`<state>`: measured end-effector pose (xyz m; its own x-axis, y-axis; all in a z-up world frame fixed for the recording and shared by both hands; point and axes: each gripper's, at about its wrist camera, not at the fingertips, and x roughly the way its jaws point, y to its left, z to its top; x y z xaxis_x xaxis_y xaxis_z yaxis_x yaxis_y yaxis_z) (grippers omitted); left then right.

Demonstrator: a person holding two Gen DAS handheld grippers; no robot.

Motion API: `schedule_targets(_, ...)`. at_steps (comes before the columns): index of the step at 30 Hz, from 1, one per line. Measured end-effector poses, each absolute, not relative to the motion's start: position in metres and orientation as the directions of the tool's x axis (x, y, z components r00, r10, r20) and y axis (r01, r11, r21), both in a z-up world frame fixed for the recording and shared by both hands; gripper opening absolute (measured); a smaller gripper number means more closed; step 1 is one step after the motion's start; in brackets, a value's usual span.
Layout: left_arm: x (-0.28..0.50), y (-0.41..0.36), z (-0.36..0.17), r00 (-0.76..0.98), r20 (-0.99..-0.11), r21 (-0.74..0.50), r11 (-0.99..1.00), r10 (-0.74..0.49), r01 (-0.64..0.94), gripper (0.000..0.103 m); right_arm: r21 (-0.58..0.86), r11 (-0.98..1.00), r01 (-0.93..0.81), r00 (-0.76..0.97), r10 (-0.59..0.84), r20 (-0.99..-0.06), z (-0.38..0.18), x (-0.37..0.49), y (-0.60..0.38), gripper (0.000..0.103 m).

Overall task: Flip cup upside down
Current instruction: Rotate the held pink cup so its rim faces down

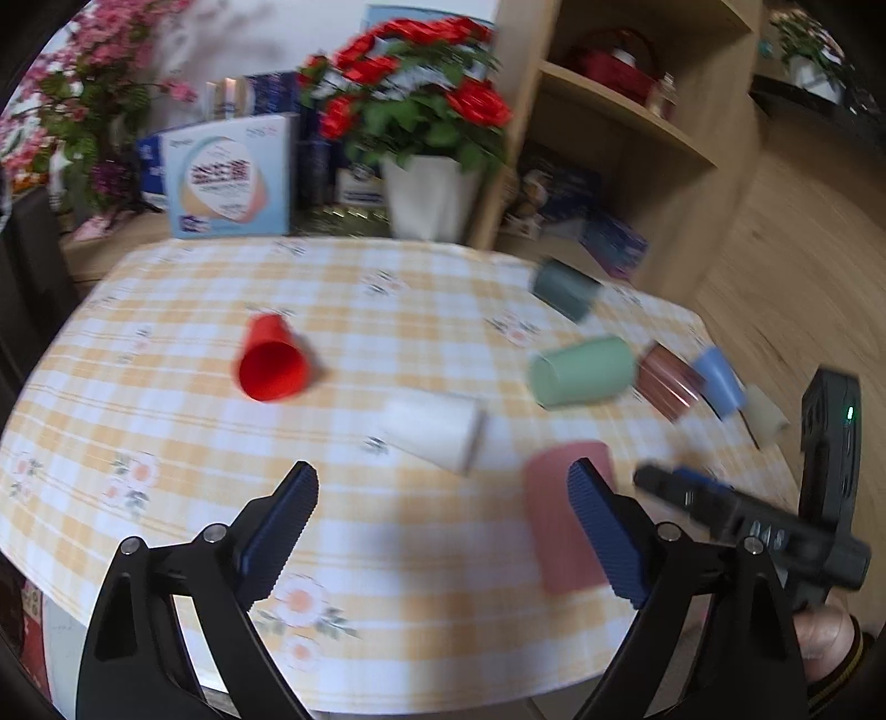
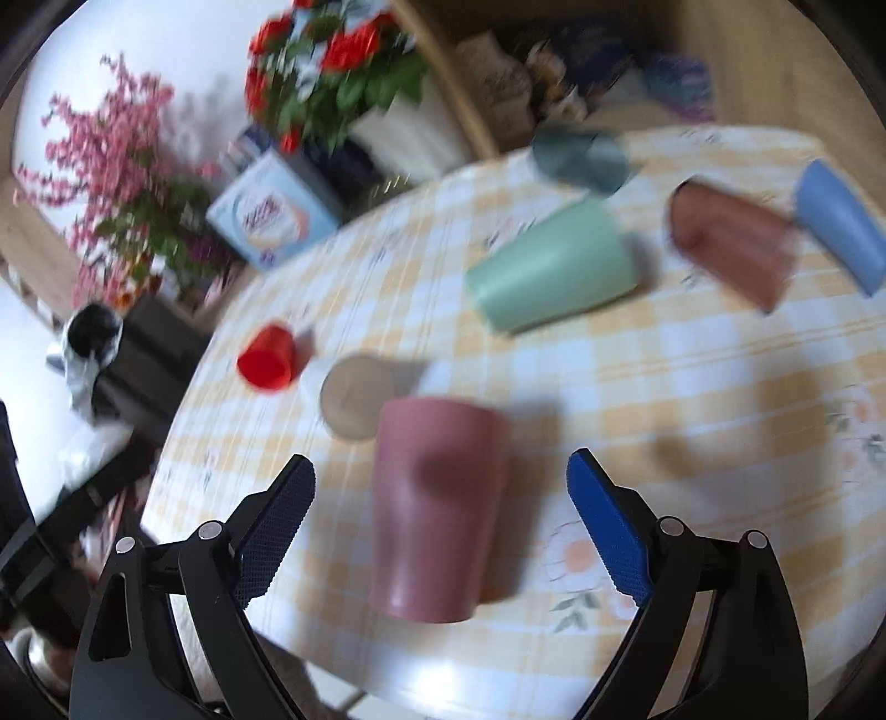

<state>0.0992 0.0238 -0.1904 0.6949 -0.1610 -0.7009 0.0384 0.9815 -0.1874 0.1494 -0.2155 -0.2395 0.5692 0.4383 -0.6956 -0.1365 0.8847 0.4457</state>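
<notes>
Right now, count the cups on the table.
8: red cup left; white cup centre; pink cup nearest; mint cup, dark green cup, brown cup, blue cup, cream cup right.

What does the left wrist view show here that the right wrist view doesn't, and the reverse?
Left wrist only: the right gripper from the side, a wooden shelf, a pale cup at the far edge. Right wrist only: the pink cup lying whole between its open fingers, and a black-lined bin on the floor. Both: red cup, mint cup, red flowers, checked tablecloth.

wooden shelf unit, checked tablecloth, white wall
</notes>
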Motion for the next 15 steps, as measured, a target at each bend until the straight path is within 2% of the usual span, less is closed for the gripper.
schedule_targets(5, 0.103, -0.006, -0.203, 0.641, -0.734, -0.192, 0.974, -0.225, 0.122, 0.085, 0.466, 0.885, -0.023, 0.695, 0.349, -0.629, -0.231, 0.140, -0.262, 0.089)
schedule_targets(9, 0.110, -0.024, -0.211, 0.595, -0.757, -0.217, 0.962, -0.272, 0.165, 0.083, 0.467, 0.884, 0.035, 0.713, 0.305, -0.631, -0.236, 0.137, -0.287, 0.089)
schedule_targets(12, 0.116, -0.038, -0.226, 0.526, -0.775, -0.290, 0.936, -0.352, 0.199, 0.082, 0.480, 0.876, 0.051, 0.720, 0.301, -0.625, -0.237, 0.137, -0.300, 0.089)
schedule_targets(15, 0.122, -0.053, -0.242, 0.472, -0.800, -0.308, 0.929, -0.370, 0.205, 0.082, 0.482, 0.874, 0.055, 0.729, 0.295, -0.618, -0.236, 0.136, -0.306, 0.089)
